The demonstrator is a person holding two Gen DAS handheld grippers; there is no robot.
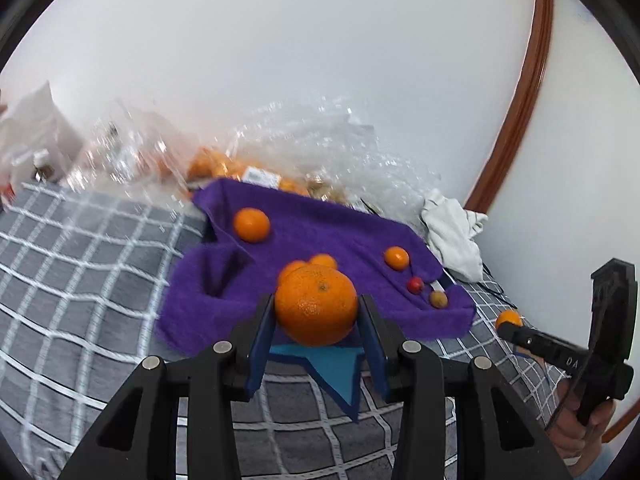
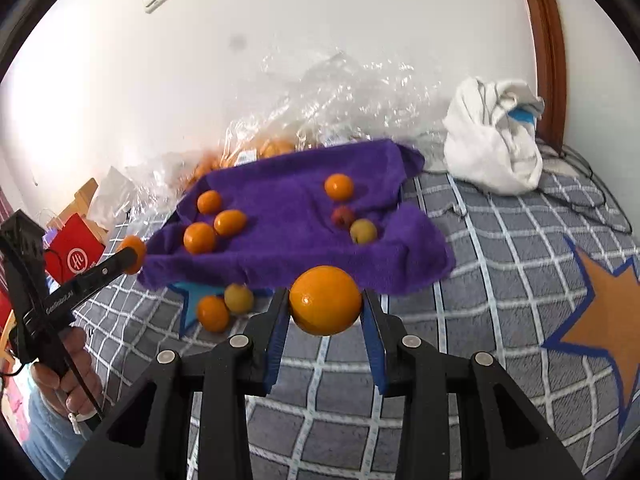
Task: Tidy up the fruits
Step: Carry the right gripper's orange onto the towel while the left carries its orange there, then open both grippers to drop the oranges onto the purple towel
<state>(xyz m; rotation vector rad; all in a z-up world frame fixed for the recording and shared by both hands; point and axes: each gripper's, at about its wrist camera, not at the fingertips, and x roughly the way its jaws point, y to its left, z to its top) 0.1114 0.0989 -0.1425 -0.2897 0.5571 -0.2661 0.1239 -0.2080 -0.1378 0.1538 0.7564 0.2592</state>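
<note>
Left tool (image 1: 316, 312) clamped on a big orange (image 1: 316, 306), blue pads touching both its sides, held above the near edge of the purple towel (image 1: 320, 232). Right tool (image 2: 325, 304) likewise closed on a smooth orange (image 2: 325, 300), just short of the towel's near hem.

Ahead of the left tool: two small oranges right behind the held one, one orange (image 1: 252, 225) far-left on the towel, another (image 1: 396, 258) to the right, with a red fruit (image 1: 415, 285) and a yellowish fruit (image 1: 438, 299) near the towel's right edge.

Ahead-left of the right tool: an orange (image 2: 212, 313) and a greenish fruit (image 2: 239, 298) touching each other, off the towel on the checked bedcover (image 2: 500, 248).

Open bedcover to the right of the right tool, up to the white cloth bundle (image 2: 494, 140). Crinkled plastic bags (image 2: 320, 92) with more oranges crowd the towel's far edge against the wall.
</note>
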